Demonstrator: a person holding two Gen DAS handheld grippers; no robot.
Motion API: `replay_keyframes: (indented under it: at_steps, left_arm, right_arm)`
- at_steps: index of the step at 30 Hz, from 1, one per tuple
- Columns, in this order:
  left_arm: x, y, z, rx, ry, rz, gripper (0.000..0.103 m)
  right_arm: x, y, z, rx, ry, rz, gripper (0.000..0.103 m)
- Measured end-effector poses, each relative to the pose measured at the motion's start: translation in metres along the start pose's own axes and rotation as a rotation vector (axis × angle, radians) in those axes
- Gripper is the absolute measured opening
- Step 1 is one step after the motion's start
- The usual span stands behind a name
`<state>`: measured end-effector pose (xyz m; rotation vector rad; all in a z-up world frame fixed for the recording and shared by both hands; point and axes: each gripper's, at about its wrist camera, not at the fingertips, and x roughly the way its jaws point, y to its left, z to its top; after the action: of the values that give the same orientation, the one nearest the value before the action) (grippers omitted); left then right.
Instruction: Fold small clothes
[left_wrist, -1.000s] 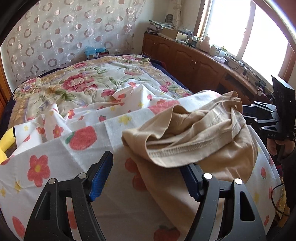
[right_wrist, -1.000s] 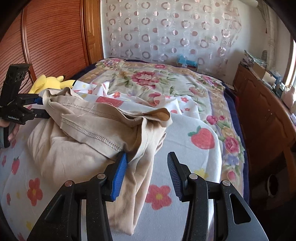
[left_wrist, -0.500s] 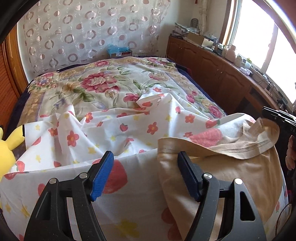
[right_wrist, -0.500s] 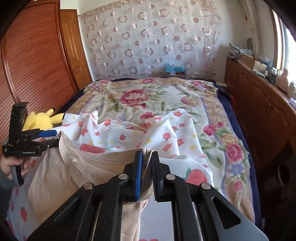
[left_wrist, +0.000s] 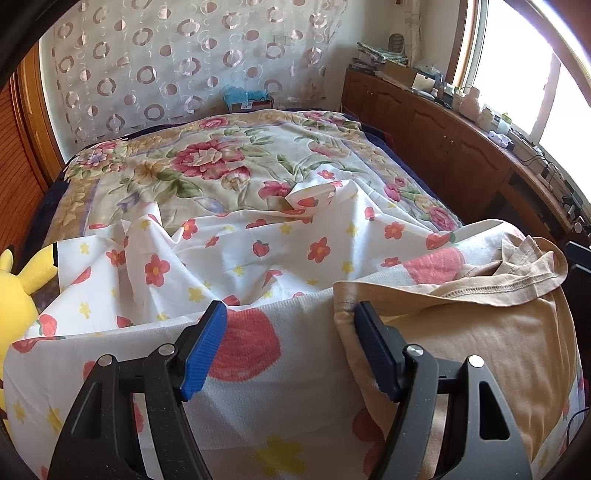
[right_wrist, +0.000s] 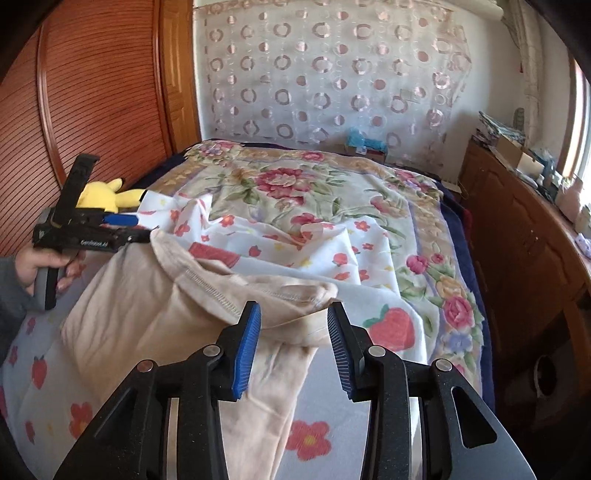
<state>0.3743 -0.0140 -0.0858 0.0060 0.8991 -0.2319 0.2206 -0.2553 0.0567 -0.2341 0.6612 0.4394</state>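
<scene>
Right wrist view: the right tongs (right_wrist: 293, 347) are opening, blue pads clear on either side of a folded hem of the beige cotton garment (right_wrist: 155, 306), gripping nothing. Left wrist view: the left tongs (left_wrist: 286, 347) stand released and wide, one pad just at the garment's edge, not pinching it. That garment lies spread near the bed's near edge on a white flower-and-strawberry printed sheet (left_wrist: 229, 258). A yellow plush toy (right_wrist: 107, 195) sits at the bed's left edge.
</scene>
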Motion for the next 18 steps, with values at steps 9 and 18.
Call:
replay_keyframes:
  at_steps: [9, 18]
  left_arm:
    - [-0.014, 0.000, -0.002, -0.002, -0.027, -0.015, 0.073]
    - [-0.049, -0.006, -0.020, 0.001, -0.064, -0.066, 0.073]
  right_arm:
    - [0.018, 0.022, 0.003, -0.148, 0.065, 0.062, 0.041]
    - [0.045, -0.014, 0.043, -0.124, 0.083, -0.008, 0.002]
